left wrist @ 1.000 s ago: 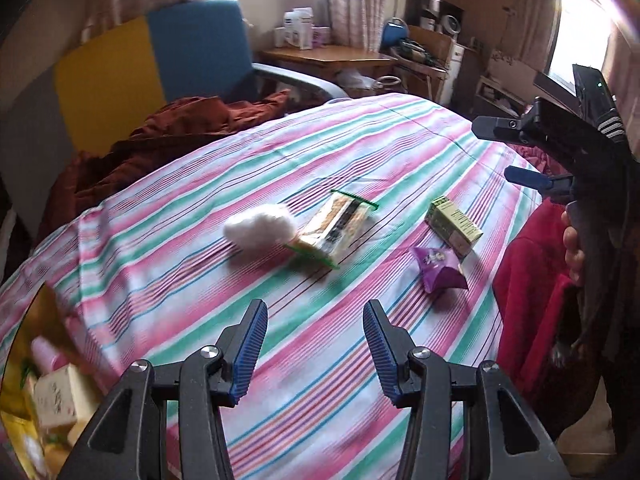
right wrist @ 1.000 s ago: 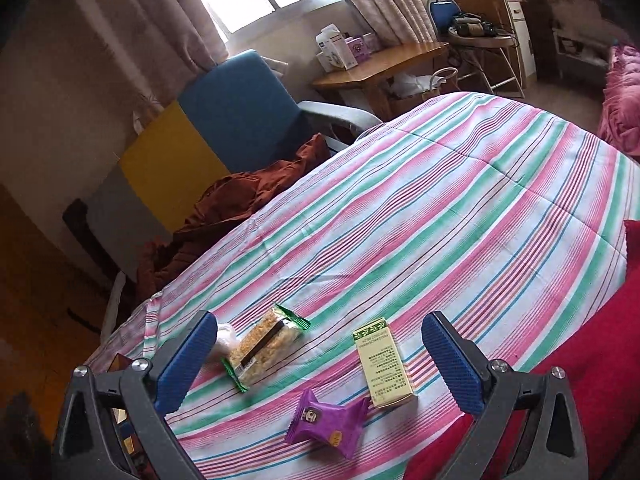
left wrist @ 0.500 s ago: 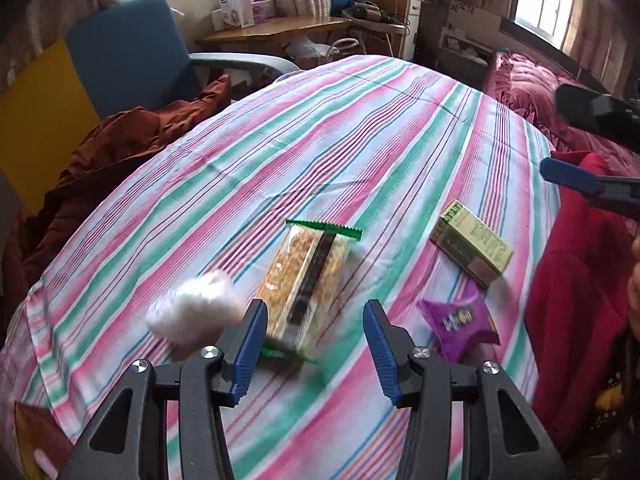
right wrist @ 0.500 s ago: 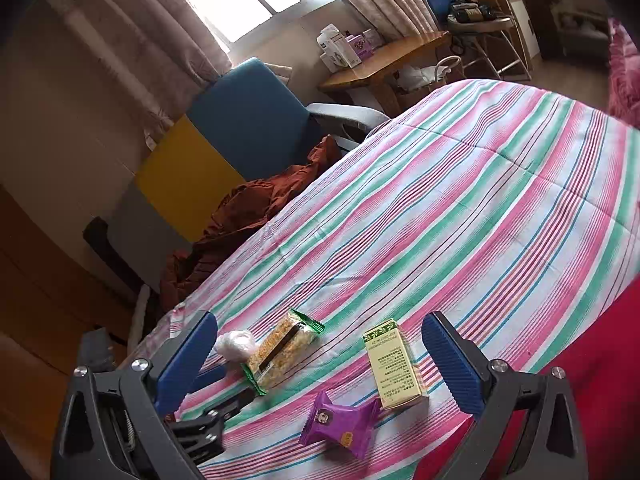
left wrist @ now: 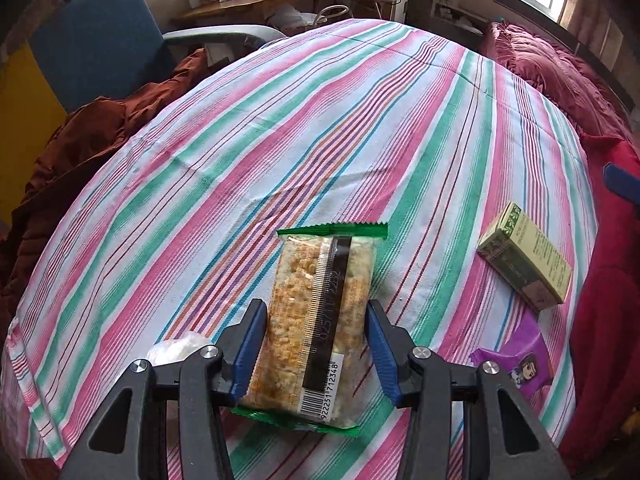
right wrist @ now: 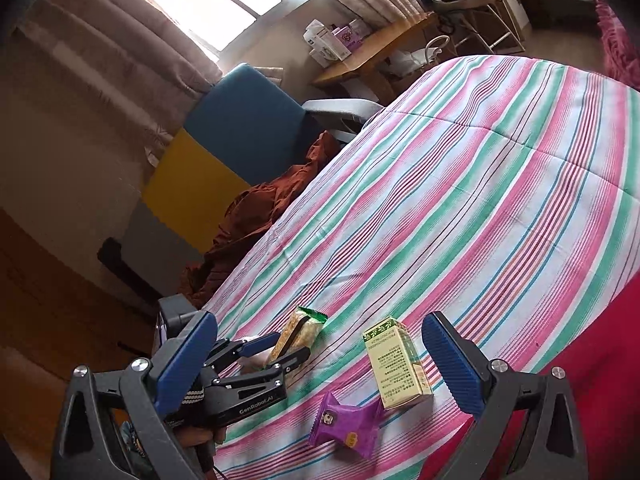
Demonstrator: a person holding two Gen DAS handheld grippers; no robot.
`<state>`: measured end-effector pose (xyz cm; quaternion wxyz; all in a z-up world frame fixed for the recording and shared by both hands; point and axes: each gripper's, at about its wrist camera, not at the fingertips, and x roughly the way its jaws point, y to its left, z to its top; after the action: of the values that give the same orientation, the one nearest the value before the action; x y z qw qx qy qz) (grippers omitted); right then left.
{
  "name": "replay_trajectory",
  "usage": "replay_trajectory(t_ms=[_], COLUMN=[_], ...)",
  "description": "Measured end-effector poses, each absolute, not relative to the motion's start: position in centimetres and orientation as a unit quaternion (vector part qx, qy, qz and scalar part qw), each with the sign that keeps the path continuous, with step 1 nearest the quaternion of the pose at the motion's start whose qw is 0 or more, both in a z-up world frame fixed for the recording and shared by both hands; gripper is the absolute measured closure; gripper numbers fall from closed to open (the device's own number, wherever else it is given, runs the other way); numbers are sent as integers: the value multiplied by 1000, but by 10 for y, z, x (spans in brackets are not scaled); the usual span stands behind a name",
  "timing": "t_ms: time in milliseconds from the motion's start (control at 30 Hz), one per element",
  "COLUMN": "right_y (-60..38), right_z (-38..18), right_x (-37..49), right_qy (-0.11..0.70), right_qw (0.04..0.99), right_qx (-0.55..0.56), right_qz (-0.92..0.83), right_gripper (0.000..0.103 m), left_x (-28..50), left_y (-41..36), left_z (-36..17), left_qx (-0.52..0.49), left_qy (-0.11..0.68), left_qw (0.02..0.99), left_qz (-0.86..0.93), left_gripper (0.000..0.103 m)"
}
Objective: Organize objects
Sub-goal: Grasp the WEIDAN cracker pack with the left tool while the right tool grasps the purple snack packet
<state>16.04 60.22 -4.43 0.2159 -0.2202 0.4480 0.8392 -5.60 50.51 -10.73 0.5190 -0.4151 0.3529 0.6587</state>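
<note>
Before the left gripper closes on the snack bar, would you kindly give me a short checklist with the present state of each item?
1. Snack bar lies between the left gripper fingers: ok.
2. Pads pressing the wrapper: cannot tell; they sit at its edges.
3. Bar aligned lengthwise with the fingers: ok.
4. White puff clear of the left finger: not ok, it sits right beside it.
5. Green box and purple packet out of the way: ok.
6. Right gripper open and empty: ok.
</note>
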Motion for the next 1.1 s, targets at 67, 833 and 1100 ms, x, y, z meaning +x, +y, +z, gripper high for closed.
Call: replay_trajectory(t_ms=[67,833,1100], right_y=[603,575,513], right_z=[-45,-53,-70], right_x=[162,109,71], right_qy=[449,364,68], right_qw=[216,86,14], right_qx=[-220,-378,-568], right_qz=[838,847,820], right_gripper=[0,0,25], left_x=[-55,9,4], left_y=[507,327,322], left_z=[-111,-103,-107], left_qx=[-419,-447,-448], left_qy=[352,221,204], left_qw=[522,440,443], left_qz=[654,747,749], left_gripper=[53,60,59])
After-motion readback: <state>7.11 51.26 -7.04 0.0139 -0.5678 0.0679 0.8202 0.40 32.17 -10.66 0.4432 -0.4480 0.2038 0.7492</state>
